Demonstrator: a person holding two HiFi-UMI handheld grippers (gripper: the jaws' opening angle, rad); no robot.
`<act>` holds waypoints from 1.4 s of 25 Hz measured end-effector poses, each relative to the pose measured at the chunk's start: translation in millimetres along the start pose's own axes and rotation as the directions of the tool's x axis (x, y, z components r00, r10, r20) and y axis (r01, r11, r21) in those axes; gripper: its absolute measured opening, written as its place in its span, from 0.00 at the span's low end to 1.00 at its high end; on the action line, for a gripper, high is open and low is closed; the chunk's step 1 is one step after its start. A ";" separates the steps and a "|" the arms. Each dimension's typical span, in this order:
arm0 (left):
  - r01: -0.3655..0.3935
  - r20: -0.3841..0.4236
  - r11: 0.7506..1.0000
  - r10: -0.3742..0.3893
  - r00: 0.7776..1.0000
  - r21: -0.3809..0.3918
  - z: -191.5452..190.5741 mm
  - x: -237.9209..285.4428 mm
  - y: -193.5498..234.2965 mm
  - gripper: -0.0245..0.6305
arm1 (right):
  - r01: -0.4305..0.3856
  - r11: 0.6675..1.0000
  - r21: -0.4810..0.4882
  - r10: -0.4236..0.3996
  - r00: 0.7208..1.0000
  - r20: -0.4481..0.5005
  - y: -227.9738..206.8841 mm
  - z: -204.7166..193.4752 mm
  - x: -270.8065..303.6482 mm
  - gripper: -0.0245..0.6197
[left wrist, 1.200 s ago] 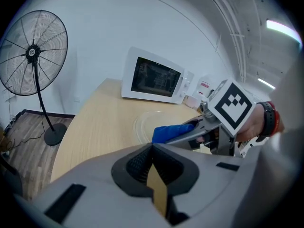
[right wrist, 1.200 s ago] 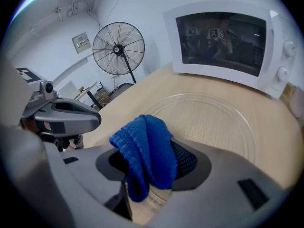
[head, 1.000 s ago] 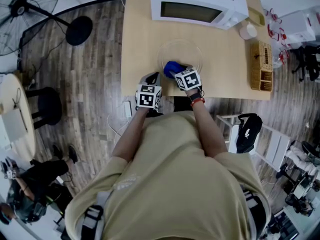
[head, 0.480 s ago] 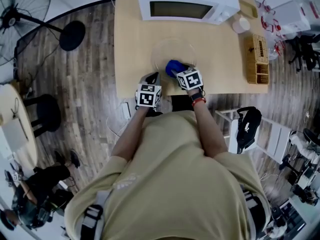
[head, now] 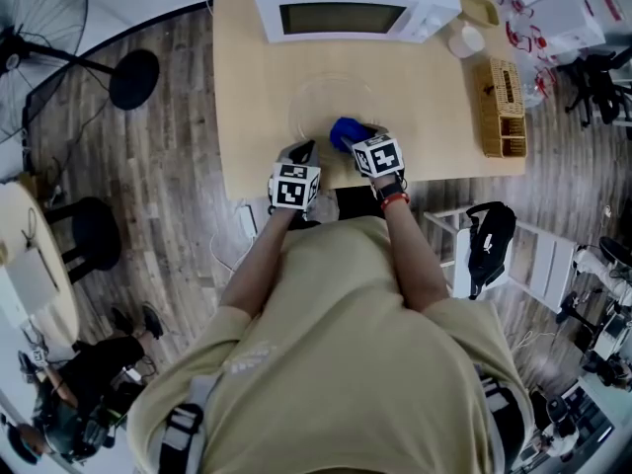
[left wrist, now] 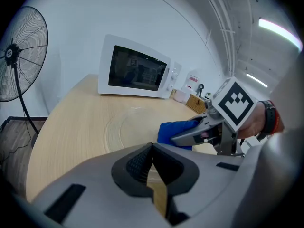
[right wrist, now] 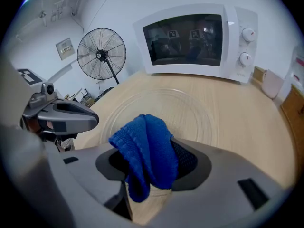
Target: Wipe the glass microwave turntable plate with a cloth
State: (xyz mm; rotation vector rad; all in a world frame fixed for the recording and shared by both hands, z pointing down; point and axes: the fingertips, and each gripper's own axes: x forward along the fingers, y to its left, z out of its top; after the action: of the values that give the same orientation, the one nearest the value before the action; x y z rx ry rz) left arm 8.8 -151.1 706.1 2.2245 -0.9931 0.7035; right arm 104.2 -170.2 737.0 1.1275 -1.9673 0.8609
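The clear glass turntable plate (head: 331, 102) lies flat on the wooden table (head: 247, 87) in front of the microwave (head: 351, 8). A blue cloth (head: 346, 131) rests on the plate's near right part, and my right gripper (head: 360, 144) is shut on it. In the right gripper view the cloth (right wrist: 145, 146) bulges out between the jaws over the plate (right wrist: 190, 113). My left gripper (head: 301, 154) is shut with its tips at the plate's near rim (left wrist: 118, 132); nothing shows between its jaws. The left gripper view shows the cloth (left wrist: 173, 131) to its right.
A wicker basket (head: 502, 107) and a white cup (head: 464, 39) stand at the table's right end. A standing fan (head: 39, 28) is on the floor to the left. A white stool with a dark bag (head: 489, 250) is near my right side.
The head view has shifted, so the table sits further left in it. Both grippers and the cloth hold nearly the same place on the plate.
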 end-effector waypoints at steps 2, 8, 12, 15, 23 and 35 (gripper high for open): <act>0.005 0.001 1.000 -0.005 1.000 0.001 1.7 1.2 -0.7 0.07 | 0.010 1.000 0.008 -0.010 1.000 -0.006 -4.5 -2.6 -2.4 0.39; 0.016 -0.005 1.000 -0.016 1.000 0.000 1.5 5.6 -2.5 0.07 | 0.040 0.999 0.035 -0.040 0.999 -0.004 -17.5 -8.4 -9.9 0.39; 0.027 -0.013 1.000 -0.027 1.000 0.009 1.4 8.9 -6.3 0.07 | 0.065 0.996 0.065 -0.065 0.998 0.004 -26.2 -10.3 -14.8 0.39; 0.034 -0.016 0.999 -0.033 0.999 0.019 1.3 8.9 -8.7 0.07 | 0.086 0.992 0.091 -0.087 0.996 0.008 -31.6 -13.4 -18.5 0.39; 0.024 -0.019 1.000 -0.024 1.000 0.017 -3.0 5.2 -7.0 0.07 | 0.125 0.988 0.095 -0.128 0.992 0.018 -39.3 -19.1 -25.0 0.39; -0.022 0.008 1.000 0.023 1.000 -0.014 -11.8 -13.2 5.3 0.07 | 0.095 0.986 0.138 -0.103 0.993 0.053 -33.3 -18.9 -25.3 0.38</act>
State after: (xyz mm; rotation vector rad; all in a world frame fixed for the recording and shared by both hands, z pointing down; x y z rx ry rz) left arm -5.6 -139.6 707.0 2.2085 -1.0254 0.6960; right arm 148.0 -157.4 733.0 1.3320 -1.9062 0.9289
